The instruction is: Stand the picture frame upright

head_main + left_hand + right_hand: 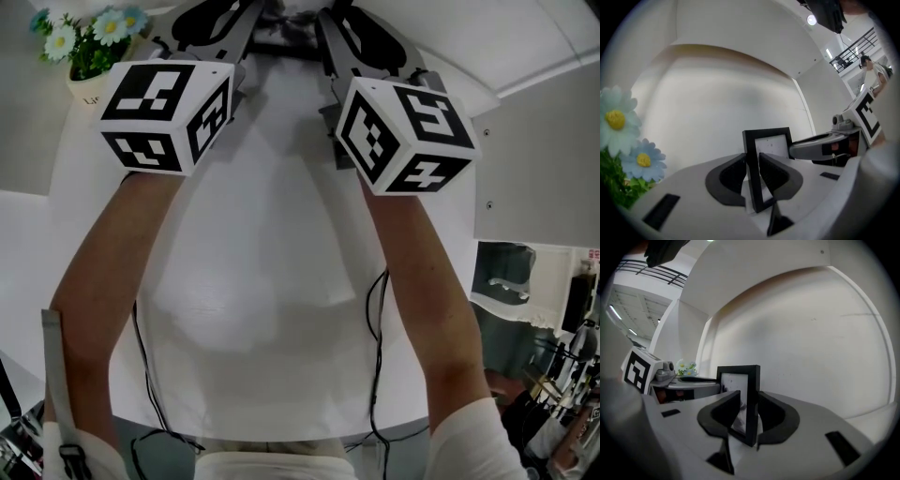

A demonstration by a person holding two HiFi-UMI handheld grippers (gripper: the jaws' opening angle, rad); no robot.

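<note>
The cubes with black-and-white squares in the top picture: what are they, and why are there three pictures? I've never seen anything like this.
There is no robot here. A person holds a two-jawed hand tool in each hand, and each patterned cube is part of such a tool. The top picture comes from a camera on the person's head, looking down over both forearms at a white table. The other two come from cameras riding on the tools, looking along their jaws. The left gripper and the right gripper each pinch one side of a black picture frame, held upright between them. A pot of flowers stands at the table's far left.
</note>
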